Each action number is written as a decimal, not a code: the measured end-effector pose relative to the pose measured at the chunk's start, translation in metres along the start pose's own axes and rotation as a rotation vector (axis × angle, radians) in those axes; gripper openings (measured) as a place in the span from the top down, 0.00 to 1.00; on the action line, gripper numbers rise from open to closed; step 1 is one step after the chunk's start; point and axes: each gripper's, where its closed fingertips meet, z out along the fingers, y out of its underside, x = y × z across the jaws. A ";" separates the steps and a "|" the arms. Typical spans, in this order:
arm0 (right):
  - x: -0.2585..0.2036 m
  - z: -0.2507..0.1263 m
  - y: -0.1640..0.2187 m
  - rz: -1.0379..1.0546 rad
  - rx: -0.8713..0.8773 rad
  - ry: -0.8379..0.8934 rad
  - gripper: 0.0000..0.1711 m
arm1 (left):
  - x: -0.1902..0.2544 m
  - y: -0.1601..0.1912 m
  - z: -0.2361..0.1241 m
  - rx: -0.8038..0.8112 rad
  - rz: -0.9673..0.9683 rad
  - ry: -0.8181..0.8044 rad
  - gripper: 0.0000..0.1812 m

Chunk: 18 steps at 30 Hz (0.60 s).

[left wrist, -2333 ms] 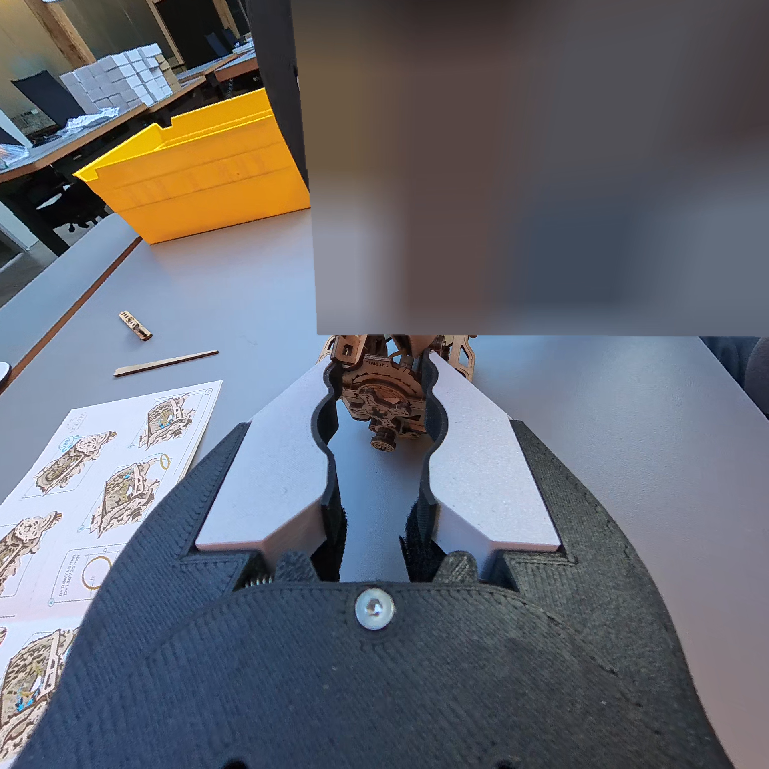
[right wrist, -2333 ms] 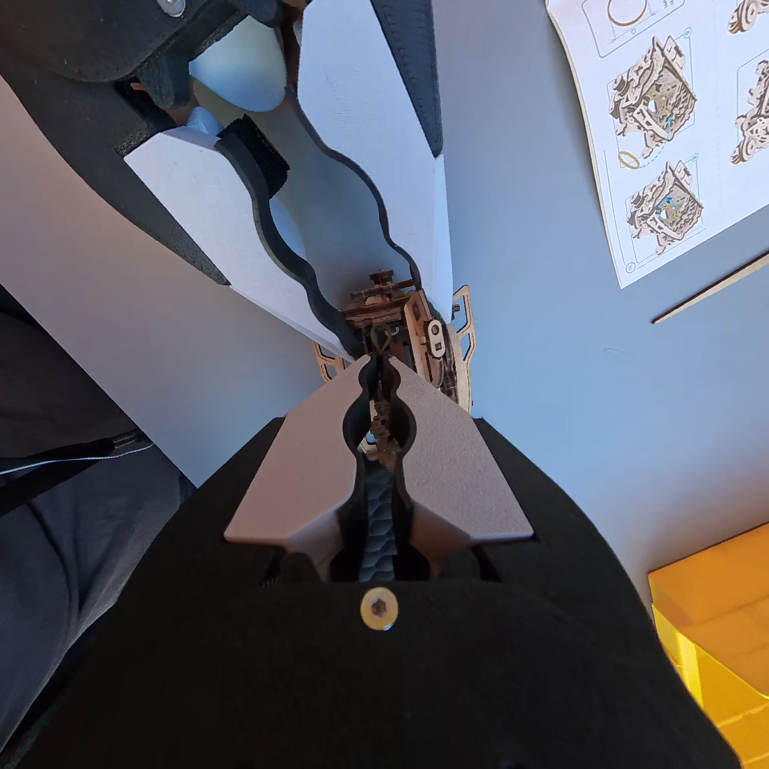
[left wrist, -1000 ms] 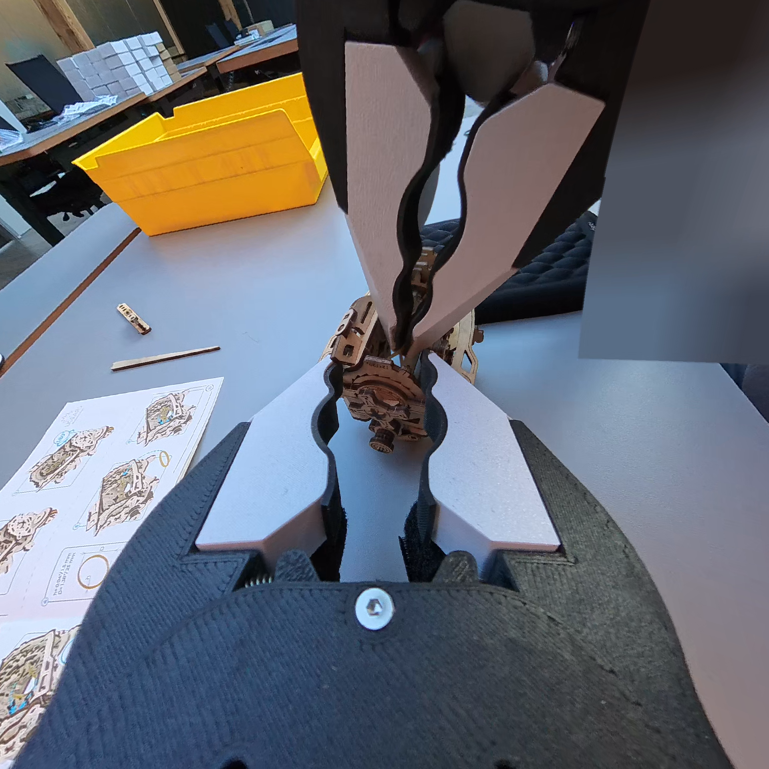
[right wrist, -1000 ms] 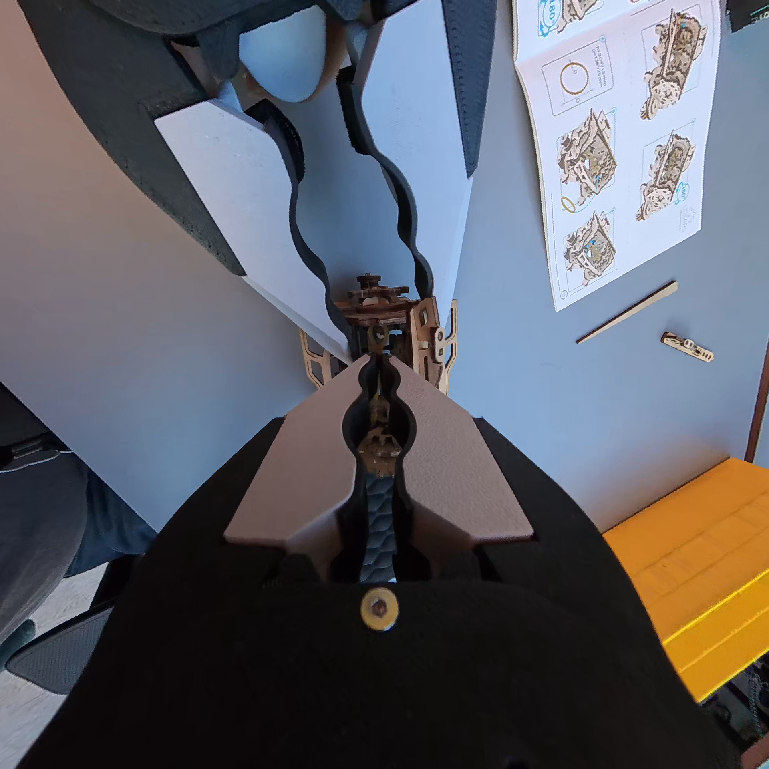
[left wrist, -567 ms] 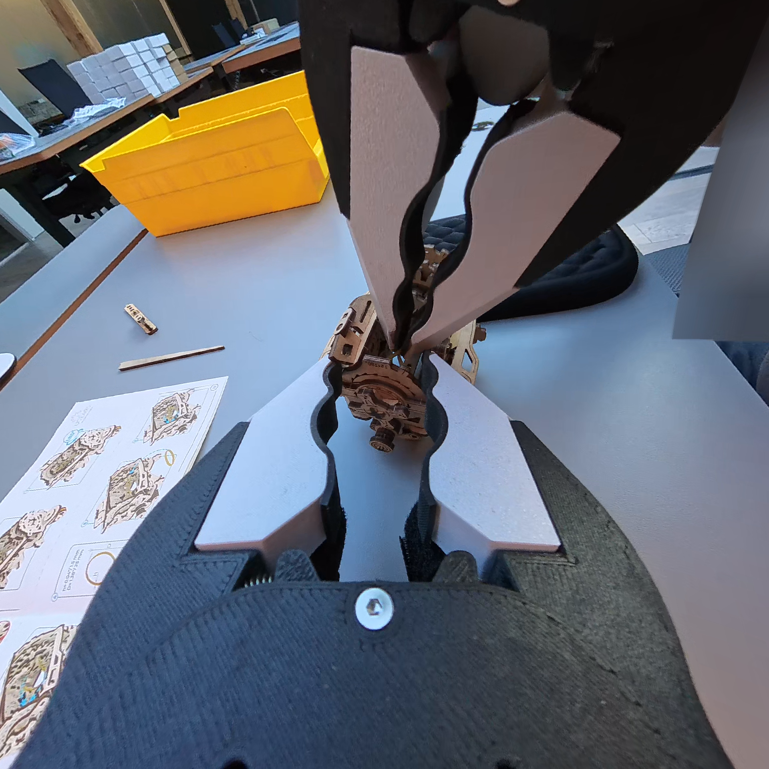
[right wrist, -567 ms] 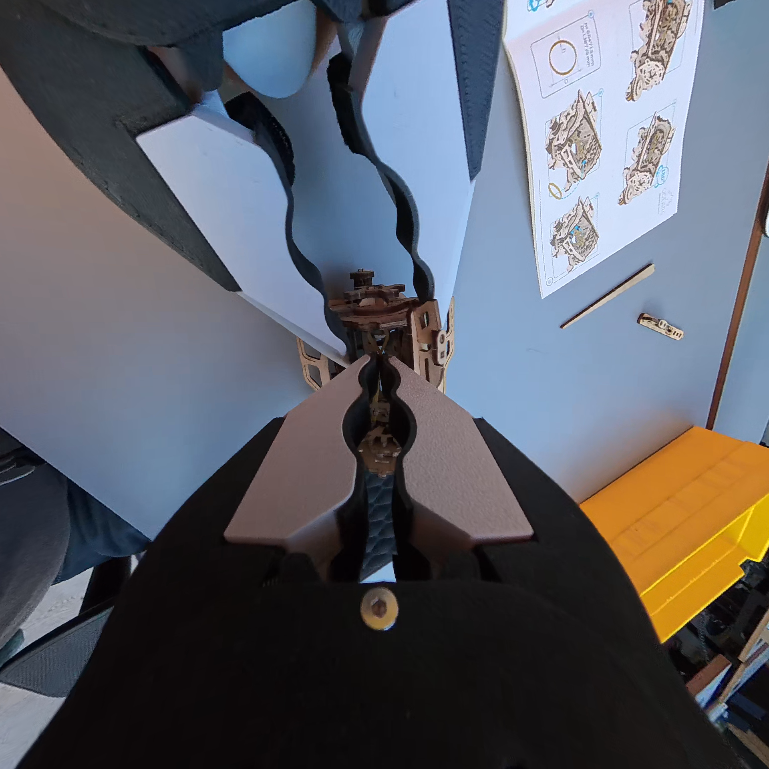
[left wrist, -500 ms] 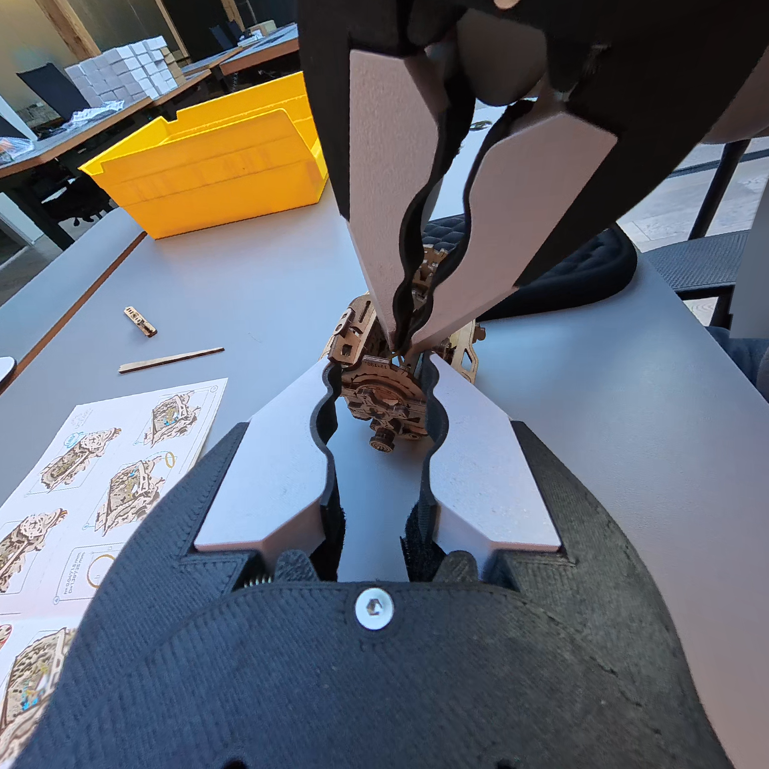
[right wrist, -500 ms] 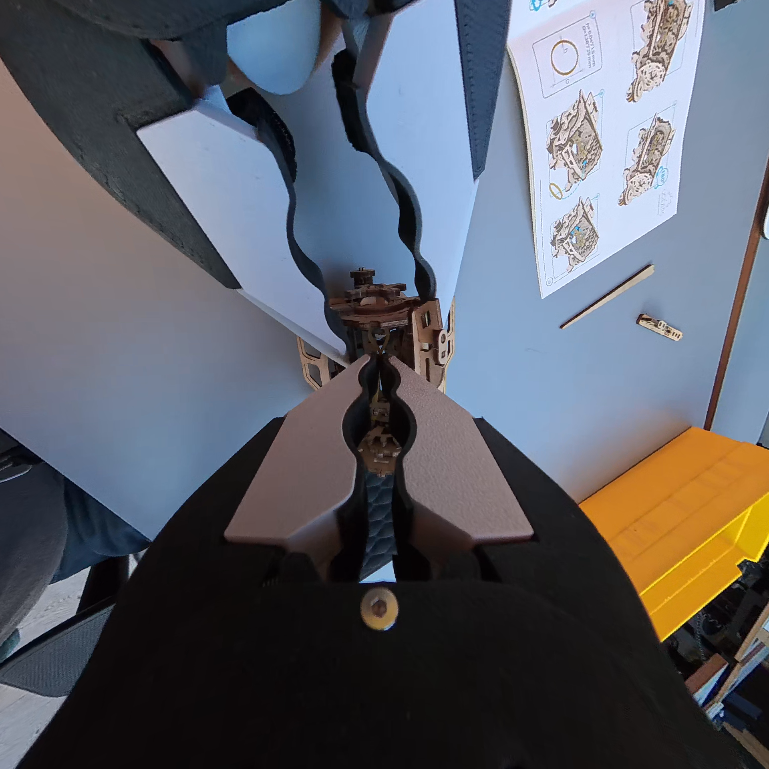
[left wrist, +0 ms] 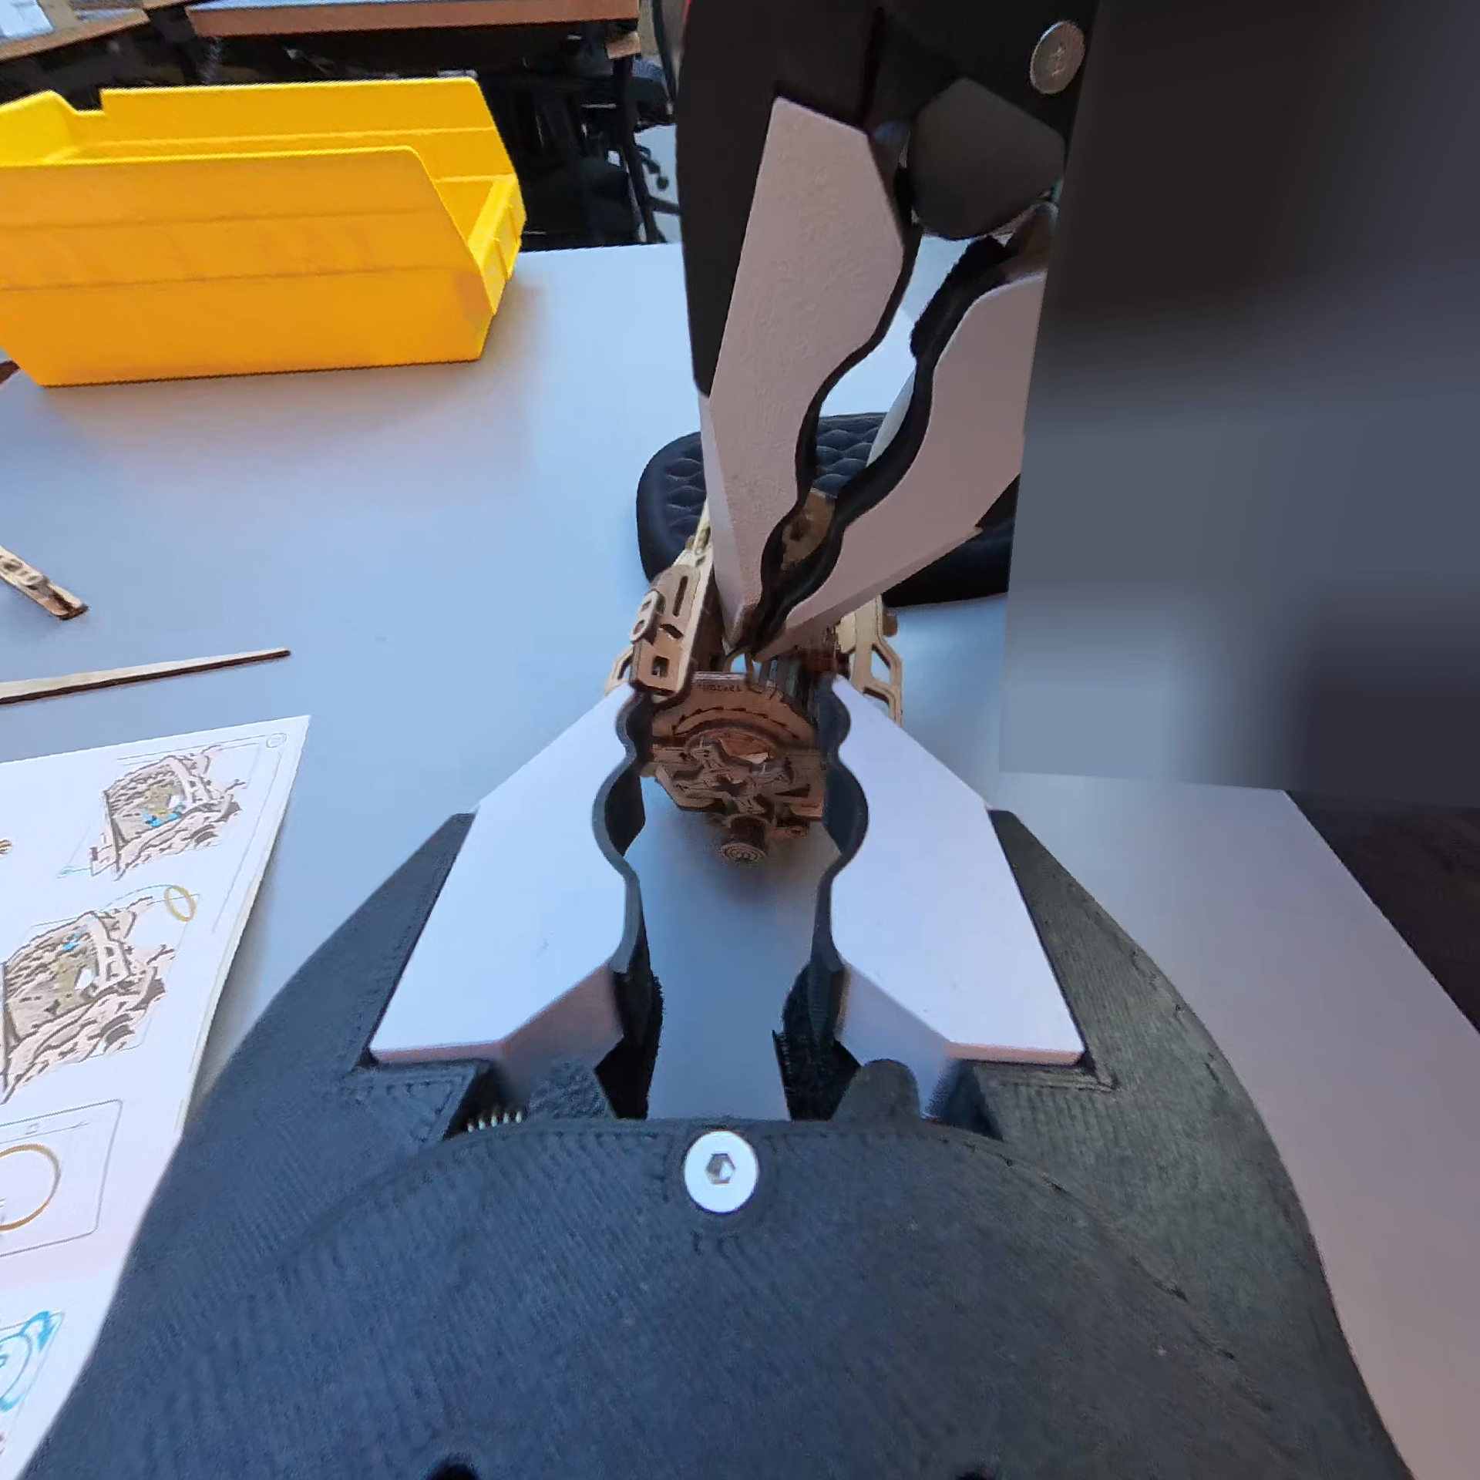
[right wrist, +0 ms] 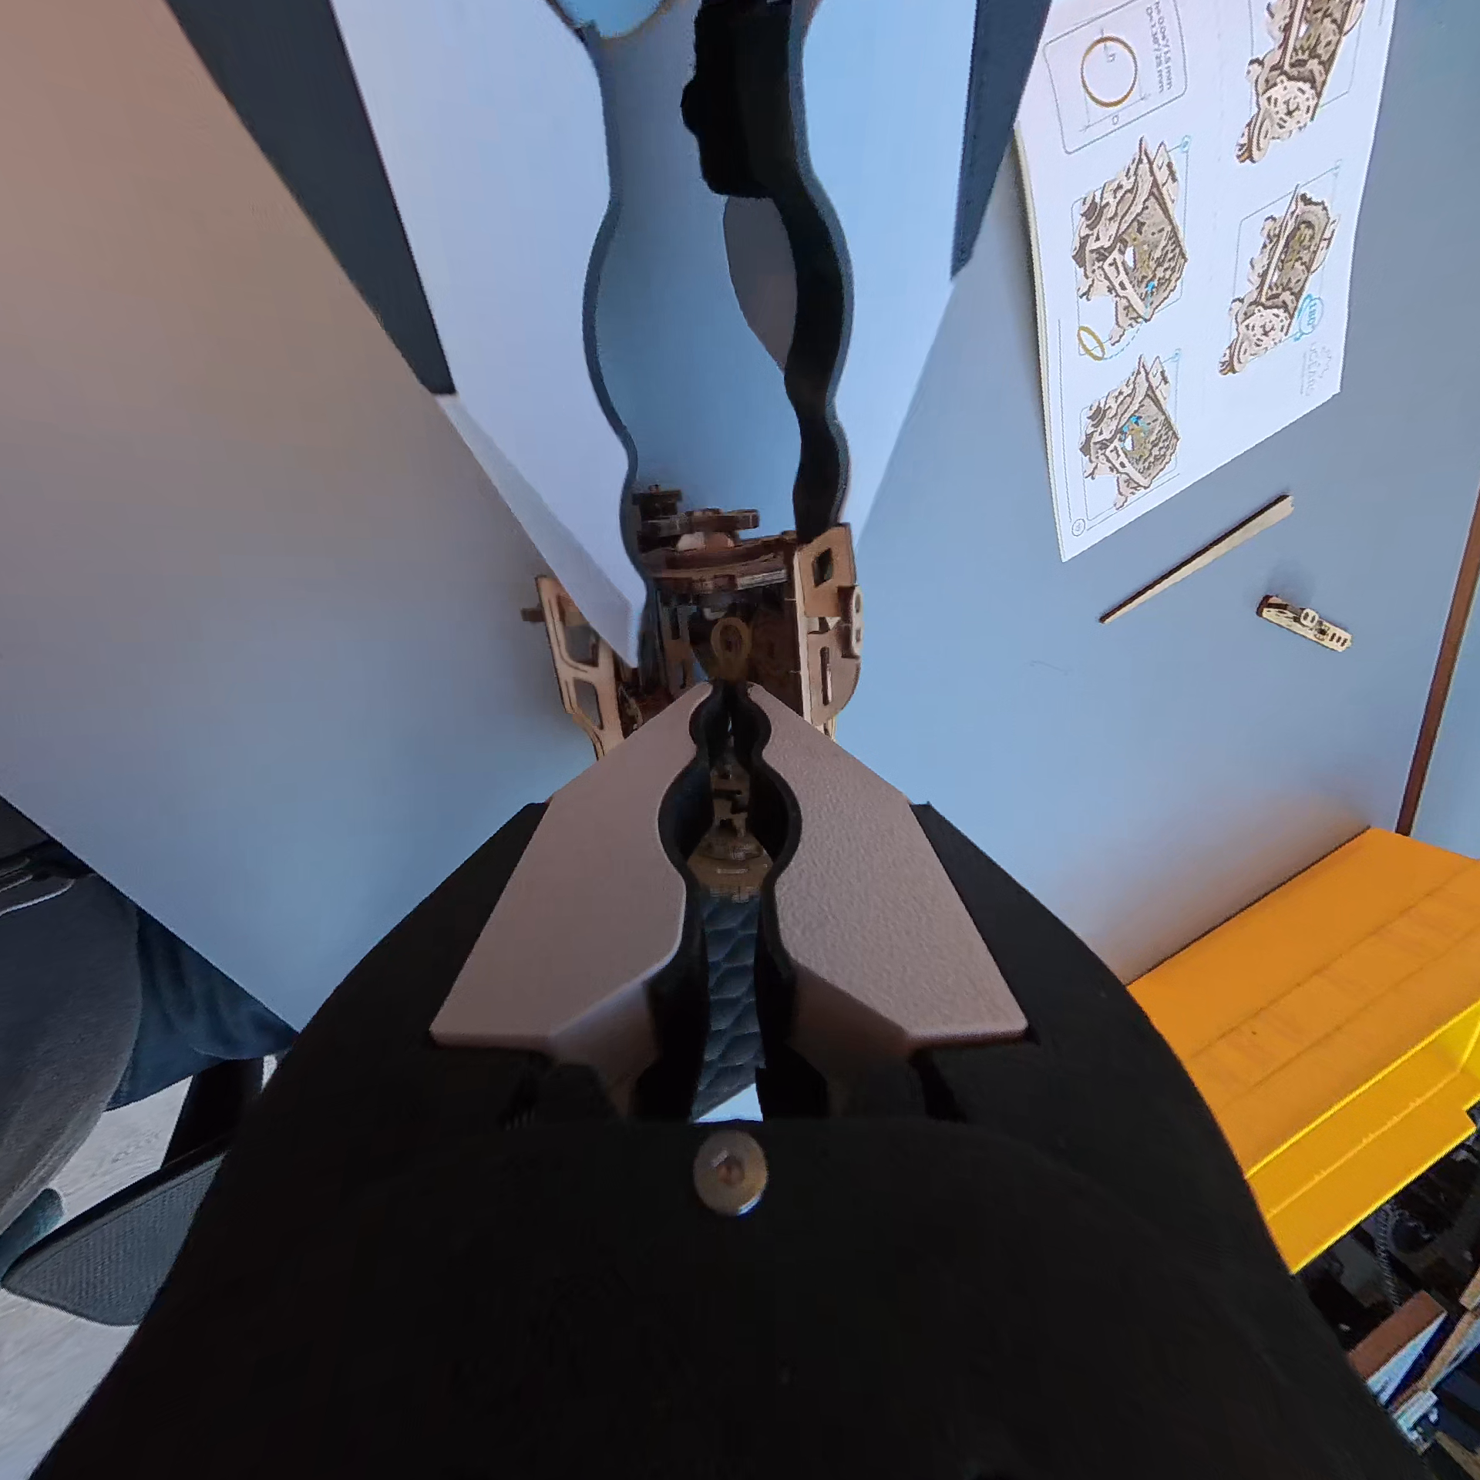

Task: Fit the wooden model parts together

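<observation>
Both hand-held grippers on wooden model (left wrist: 741, 769)
L hand-held gripper (left wrist: 733, 713) clamps its sides; R hand-held gripper (right wrist: 727, 697) nearly closed, pinching small wooden part (right wrist: 730, 641) at its top.

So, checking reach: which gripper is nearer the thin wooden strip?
Left. The left gripper, clamping the wooden model, sits nearer the thin wooden strip; the right gripper reaches in from the far side.

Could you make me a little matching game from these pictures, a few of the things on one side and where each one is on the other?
Things:
1. wooden model
2. small wooden part
3. yellow bin
4. instruction sheet

Places:
A. pinched in the right gripper
B. flat on the table, beside the left gripper
C. between the left gripper's fingertips
D. at the table's far edge

Pairs: 1-C, 2-A, 3-D, 4-B
</observation>
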 end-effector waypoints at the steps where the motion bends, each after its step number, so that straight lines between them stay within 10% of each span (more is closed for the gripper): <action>1: 0.000 0.000 0.000 0.000 0.005 -0.002 1.00 | 0.002 0.000 -0.001 -0.001 -0.011 0.021 0.78; 18: -0.016 -0.012 -0.001 -0.043 0.090 -0.130 1.00 | 0.014 0.000 -0.004 0.009 0.038 0.074 0.79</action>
